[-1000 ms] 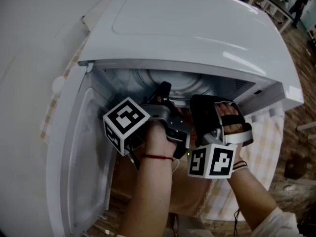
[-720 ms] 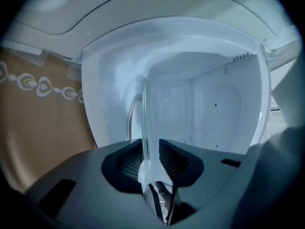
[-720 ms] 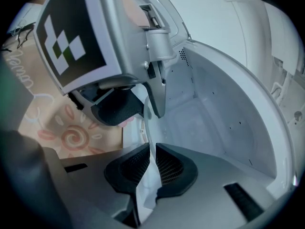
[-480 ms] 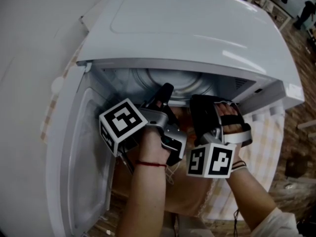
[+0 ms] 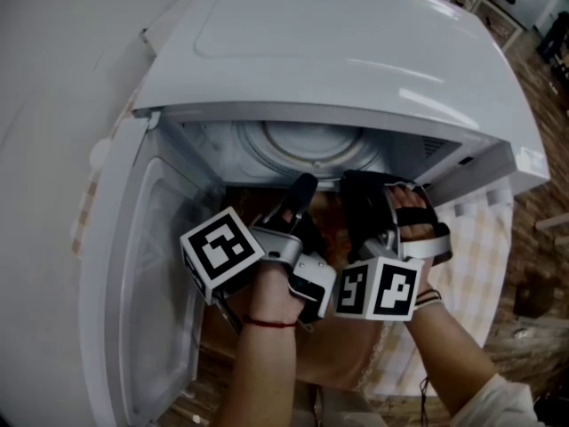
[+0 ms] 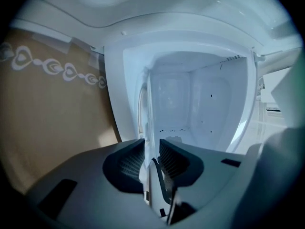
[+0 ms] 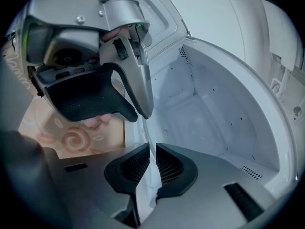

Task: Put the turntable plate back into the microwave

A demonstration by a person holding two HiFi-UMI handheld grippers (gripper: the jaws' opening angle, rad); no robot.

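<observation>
2 tools (image 6: 151, 145) (image 7: 152, 150) tight on t/table plate (image 7: 145, 192)

Tan patterned tablecloth (image 5: 342, 350) at lower centre, with a checked cloth (image 5: 484, 256) to its right. Wood floor (image 5: 553, 87) at right edge, white wall (image 5: 53, 52) upper left.

the microwave (image 5: 356, 52) has a smooth, glossy white shell. its cavity walls (image 7: 214, 109) look matt white with small dark specks. the turntable plate (image 6: 147, 118) is clear, smooth glass. the pads (image 6: 127, 162) of the left gripper (image 6: 151, 152) are dark, finely ribbed and rubbery, set in matt grey plastic, and the right gripper (image 7: 153, 163) looks the same. the tan printed cloth (image 6: 52, 123) under the microwave is matt.
</observation>
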